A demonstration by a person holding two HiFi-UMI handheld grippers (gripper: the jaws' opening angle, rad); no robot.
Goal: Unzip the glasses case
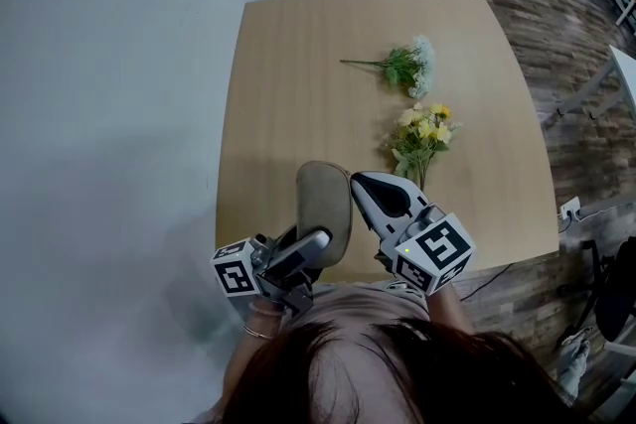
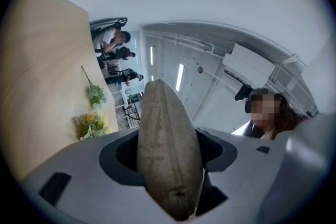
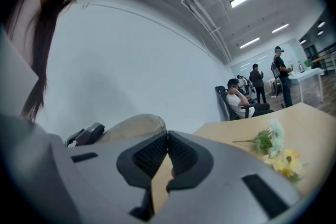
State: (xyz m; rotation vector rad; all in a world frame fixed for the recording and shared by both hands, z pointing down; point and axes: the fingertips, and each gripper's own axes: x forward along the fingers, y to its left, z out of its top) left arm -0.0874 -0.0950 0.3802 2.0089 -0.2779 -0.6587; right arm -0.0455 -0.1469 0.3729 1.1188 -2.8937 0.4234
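Counts: 1 glasses case, 2 claws, 2 flower bunches, 1 counter.

Glasses case (image 1: 324, 206): olive-beige, oval. It sits over the near edge of the counter (image 1: 298, 84) with its long axis pointing away from the person. I can't tell whether it touches the counter top. I can't tell the zip state either; only stitched seam lines show along the shell in the left gripper view.

Left claw (image 1: 310, 251): clamped on the near end of the case. In the left gripper view the case fills the gap between the jaws, with both pads against its sides and the far end sticking out past the tips.

Right claw (image 3: 167, 139): jaws together with the pads meeting at the tips, and nothing visible between them. In the head view its tip is just beside the right edge of the case. In the right gripper view the case is off to the left of the jaws, not in them.

Marker cubes: 2, one per claw, left (image 1: 237, 270) and right (image 1: 438, 253).

Flowers: 2 bunches lying flat on the counter, well apart from the case. The green/white bunch (image 1: 409, 67) is farther away and the yellow bunch (image 1: 423, 136) is nearer, close to the right claw.

Background: 3 people are clear in the right gripper view, 1 seated in a chair (image 3: 239, 103) past the far edge of the counter and 2 standing (image 3: 257, 81) (image 3: 281, 68). Others behind them are too small to count.
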